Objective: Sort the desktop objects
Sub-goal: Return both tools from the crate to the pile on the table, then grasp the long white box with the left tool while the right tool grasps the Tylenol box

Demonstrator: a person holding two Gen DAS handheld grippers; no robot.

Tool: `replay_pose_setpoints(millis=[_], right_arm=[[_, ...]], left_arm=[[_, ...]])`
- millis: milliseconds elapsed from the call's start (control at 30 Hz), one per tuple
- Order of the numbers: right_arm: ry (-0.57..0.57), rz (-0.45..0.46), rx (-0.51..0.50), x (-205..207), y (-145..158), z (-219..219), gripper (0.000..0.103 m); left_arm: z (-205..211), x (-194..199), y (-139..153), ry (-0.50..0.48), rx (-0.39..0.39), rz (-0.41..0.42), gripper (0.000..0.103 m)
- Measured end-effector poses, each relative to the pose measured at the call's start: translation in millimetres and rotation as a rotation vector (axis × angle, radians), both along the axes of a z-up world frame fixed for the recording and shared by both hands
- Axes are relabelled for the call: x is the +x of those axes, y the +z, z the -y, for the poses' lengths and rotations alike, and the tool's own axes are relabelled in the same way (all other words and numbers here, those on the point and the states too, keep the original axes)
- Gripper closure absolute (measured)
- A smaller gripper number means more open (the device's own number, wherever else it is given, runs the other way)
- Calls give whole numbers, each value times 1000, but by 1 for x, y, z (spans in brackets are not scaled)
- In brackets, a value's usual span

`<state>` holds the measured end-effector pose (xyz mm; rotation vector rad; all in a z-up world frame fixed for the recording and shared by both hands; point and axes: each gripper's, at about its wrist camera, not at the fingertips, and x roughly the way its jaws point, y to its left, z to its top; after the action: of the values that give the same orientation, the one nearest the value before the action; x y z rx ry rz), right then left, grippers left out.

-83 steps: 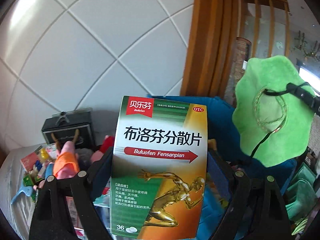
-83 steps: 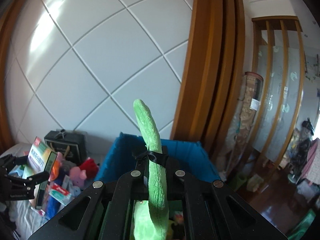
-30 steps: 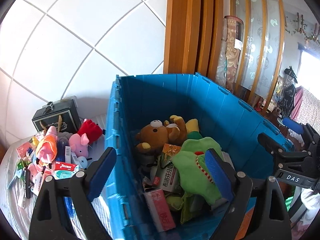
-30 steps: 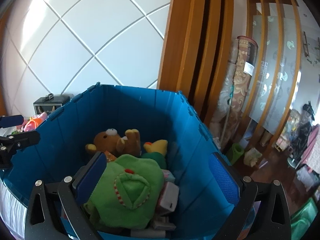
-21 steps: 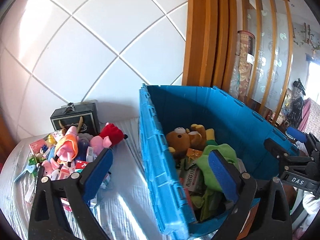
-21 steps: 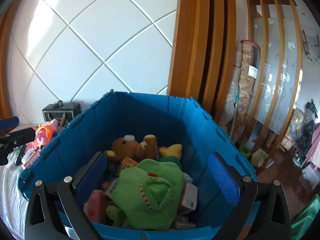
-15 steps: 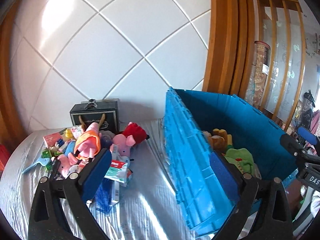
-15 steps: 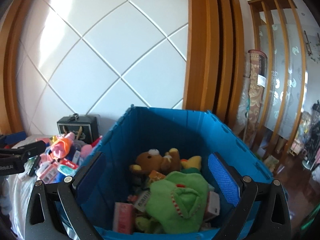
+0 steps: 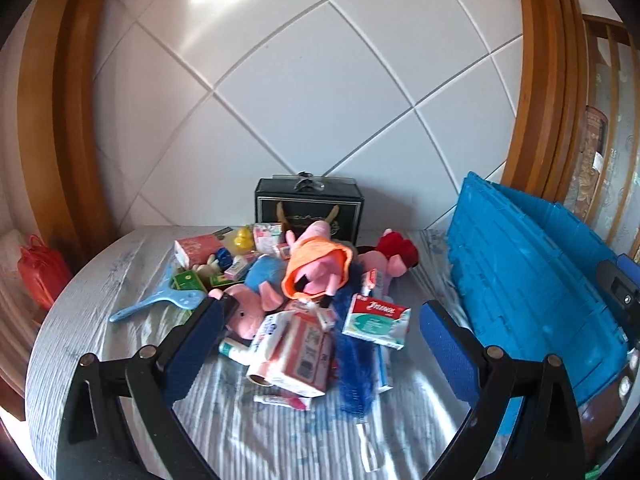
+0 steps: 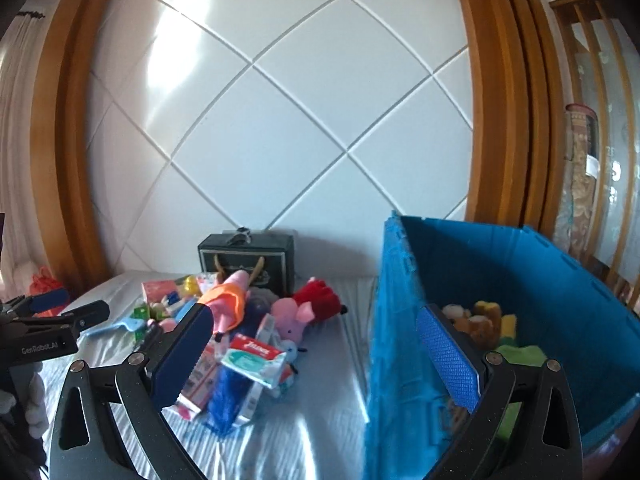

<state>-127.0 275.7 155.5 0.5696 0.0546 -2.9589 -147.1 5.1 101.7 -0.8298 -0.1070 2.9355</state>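
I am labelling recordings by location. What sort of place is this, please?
Probably a room in a home: a padded white wall with wooden trim, a table heaped with plush toys and medicine boxes, and a blue storage crate.

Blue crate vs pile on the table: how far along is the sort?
Partly done. The blue crate already holds a brown plush and something green. Nothing is in hand: left claw and right claw are both open. Left: a pile on the table, including the orange-hooded pig plush, a medicine box and a blue comb.
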Motion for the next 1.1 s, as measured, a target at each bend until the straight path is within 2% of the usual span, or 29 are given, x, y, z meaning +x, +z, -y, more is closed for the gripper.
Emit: replay_pose_setpoints(millis=[233, 433, 600, 700, 867, 1000, 1100], right_arm=[[32, 127, 10, -29, -45, 62, 0], [11, 259, 46, -66, -91, 81, 0], [27, 356, 124, -96, -127, 85, 0], [51, 408, 198, -117, -152, 89, 0], [111, 471, 324, -158, -189, 97, 0], [180, 501, 427, -192, -211, 108, 0], [251, 504, 493, -214, -222, 118, 0]], left_arm=[[85, -19, -58, 58, -34, 112, 3], [156, -47, -119, 95, -67, 228, 3], [202, -87, -172, 106, -108, 365, 3], [214, -109, -200, 91, -136, 426, 3], [214, -144, -239, 58, -133, 528, 3], [208, -165, -265, 37, -161, 589, 14], [202, -176, -276, 27, -182, 607, 14]])
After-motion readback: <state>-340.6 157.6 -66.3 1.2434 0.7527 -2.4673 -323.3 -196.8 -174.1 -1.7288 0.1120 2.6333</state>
